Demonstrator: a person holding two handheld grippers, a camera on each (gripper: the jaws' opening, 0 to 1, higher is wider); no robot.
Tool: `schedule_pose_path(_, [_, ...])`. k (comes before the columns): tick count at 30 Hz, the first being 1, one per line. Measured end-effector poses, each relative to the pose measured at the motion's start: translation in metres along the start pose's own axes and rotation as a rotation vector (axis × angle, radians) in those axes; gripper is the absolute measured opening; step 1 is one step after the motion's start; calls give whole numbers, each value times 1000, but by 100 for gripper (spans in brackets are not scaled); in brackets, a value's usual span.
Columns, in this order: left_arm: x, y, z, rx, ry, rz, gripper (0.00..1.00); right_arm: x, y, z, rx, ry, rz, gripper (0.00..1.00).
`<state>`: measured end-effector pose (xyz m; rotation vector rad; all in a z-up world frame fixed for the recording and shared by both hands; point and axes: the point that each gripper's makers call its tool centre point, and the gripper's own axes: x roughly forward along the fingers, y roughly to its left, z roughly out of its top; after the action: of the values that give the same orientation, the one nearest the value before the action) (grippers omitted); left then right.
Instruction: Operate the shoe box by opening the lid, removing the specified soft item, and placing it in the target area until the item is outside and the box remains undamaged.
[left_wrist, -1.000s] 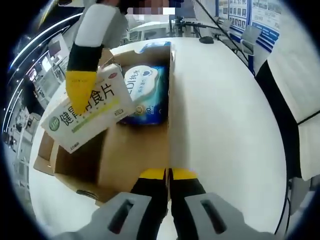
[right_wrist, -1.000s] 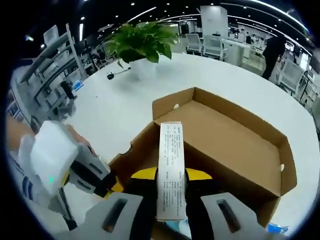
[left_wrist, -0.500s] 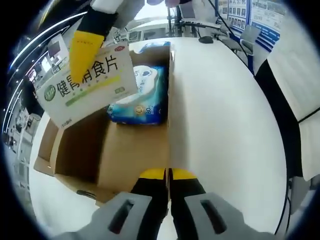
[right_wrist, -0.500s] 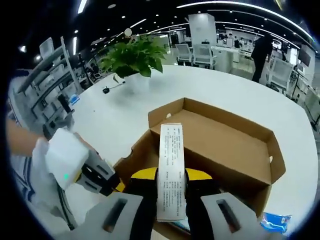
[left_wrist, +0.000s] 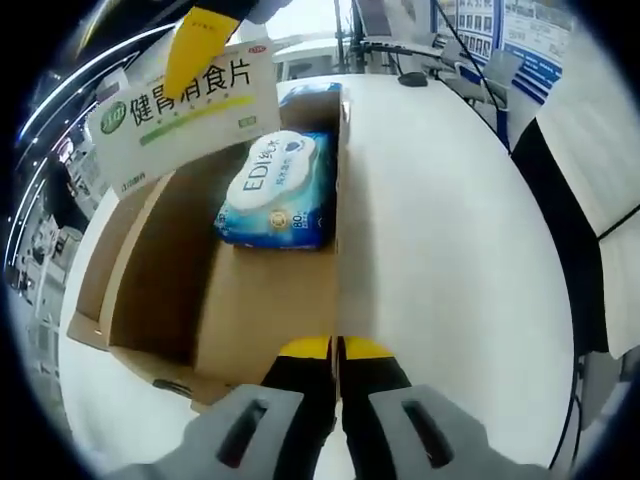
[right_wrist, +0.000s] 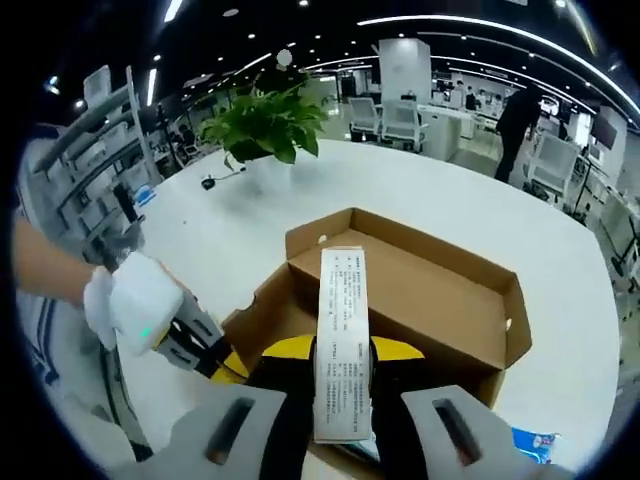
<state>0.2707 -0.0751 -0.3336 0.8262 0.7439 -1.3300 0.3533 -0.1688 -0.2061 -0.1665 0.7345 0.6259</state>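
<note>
One medicine box (right_wrist: 341, 340) gripped, above shoe box (right_wrist: 400, 290)

bright even overhead office strip lighting, soft shadows, glare on white table (left_wrist: 440, 230), strong fisheye bending at edges

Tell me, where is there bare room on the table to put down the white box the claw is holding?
Bare white table spreads along the cardboard box's long wall beside the left claw, and between the plant and box. Inside, the wipes pack crowds one end.
</note>
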Motion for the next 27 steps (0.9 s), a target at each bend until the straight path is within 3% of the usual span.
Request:
schedule_pose_path(13, [1, 1, -1, 4, 3, -4, 0, -40, -18, 2, 18, -28, -30, 17])
schedule_pose_path(27, [1, 1, -1, 1, 4, -1, 0, -80, -57, -25, 94, -42, -115, 17])
